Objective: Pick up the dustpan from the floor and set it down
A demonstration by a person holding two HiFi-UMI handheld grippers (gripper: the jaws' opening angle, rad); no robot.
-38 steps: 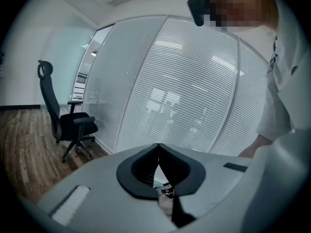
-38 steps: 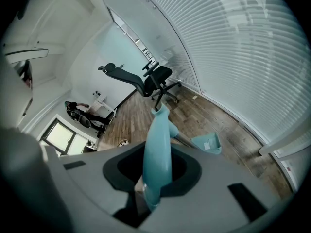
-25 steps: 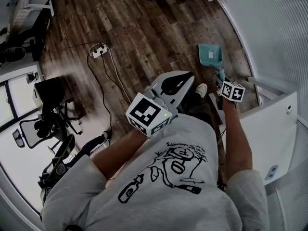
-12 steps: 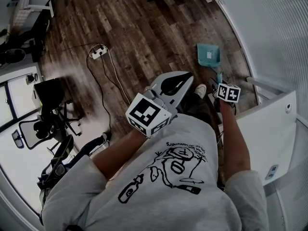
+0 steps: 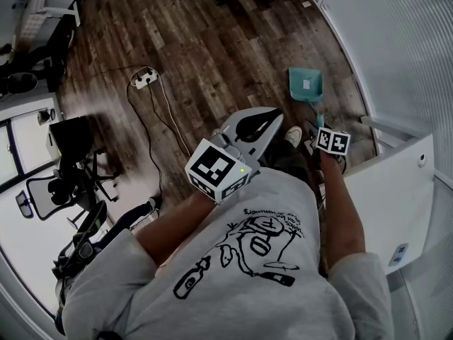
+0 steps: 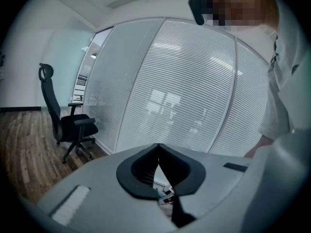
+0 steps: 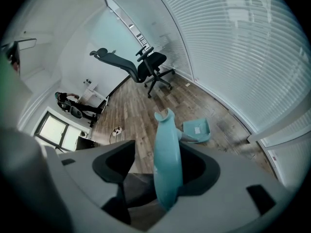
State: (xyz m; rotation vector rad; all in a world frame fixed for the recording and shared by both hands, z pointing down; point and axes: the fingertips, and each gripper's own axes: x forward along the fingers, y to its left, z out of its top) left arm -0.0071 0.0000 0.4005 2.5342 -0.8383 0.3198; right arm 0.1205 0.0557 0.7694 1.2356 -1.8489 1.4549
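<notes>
The right gripper (image 5: 320,127) has just been opening; its jaws stand apart around the handle of the teal dustpan (image 5: 306,85). The pan rests at the edge of the floor (image 5: 212,48) by the glass wall (image 5: 396,48), seemingly released. The left gripper (image 5: 272,115) has its jaws together, empty.

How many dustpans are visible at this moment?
1. The teal dustpan rests on the wood floor by the glass wall. Its handle stands between the jaws of the right gripper, which have just been opening. No other is visible.

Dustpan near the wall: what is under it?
The dustpan rests its scoop on the brown wooden floor. The boards straight beneath the scoop are covered, so anything lying there cannot be seen.
</notes>
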